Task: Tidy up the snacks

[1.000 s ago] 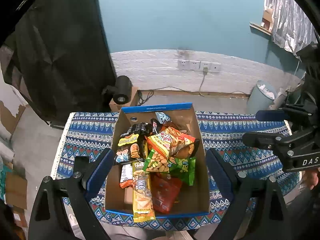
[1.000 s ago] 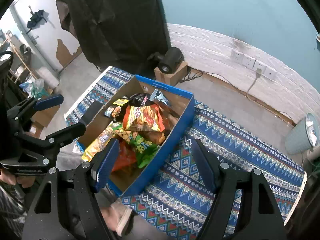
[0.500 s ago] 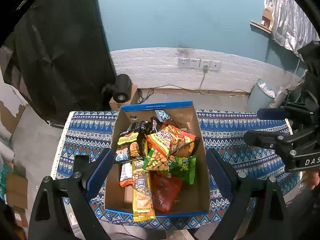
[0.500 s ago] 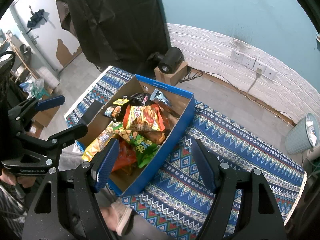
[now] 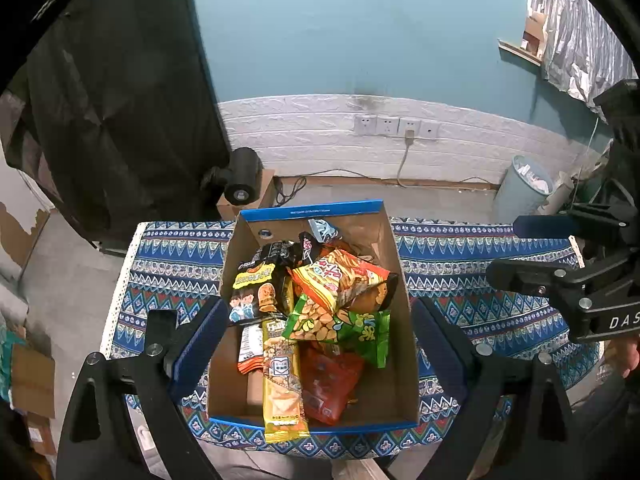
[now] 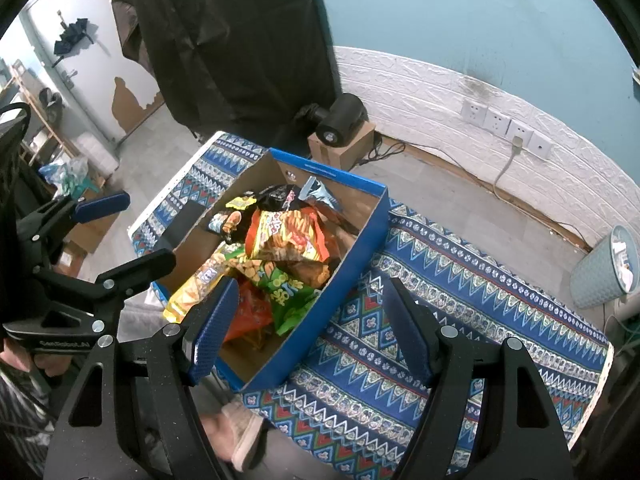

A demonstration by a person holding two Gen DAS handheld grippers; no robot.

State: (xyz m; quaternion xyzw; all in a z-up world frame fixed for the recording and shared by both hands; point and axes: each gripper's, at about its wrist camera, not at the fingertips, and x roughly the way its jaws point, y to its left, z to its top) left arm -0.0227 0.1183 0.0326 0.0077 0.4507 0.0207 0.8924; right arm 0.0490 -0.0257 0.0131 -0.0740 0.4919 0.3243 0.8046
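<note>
A blue-edged cardboard box (image 5: 394, 256) stands on a table with a blue patterned cloth (image 5: 176, 252). It holds several snack packs: an orange-red chip bag (image 5: 340, 276), a green bag (image 5: 340, 326), a long yellow pack (image 5: 280, 384) that overhangs the near rim, a red pack (image 5: 328, 376) and a dark pack (image 5: 256, 288). My left gripper (image 5: 316, 352) is open and empty above the box's near end. My right gripper (image 6: 312, 328) is open and empty above the box's right side (image 6: 352, 276). Each gripper shows in the other's view: the right (image 5: 560, 256), the left (image 6: 108, 236).
The cloth to the right of the box (image 6: 460, 320) carries nothing. Beyond the table are a black lamp on a small crate (image 5: 240, 184), a pale waste bin (image 5: 524, 188), wall sockets (image 5: 394, 126) and a black curtain (image 5: 112, 100). A slippered foot (image 6: 240, 436) is below the table edge.
Both grippers have risen or drawn back very slightly; the box looks marginally farther. Both stay open and empty. No snack has moved.
</note>
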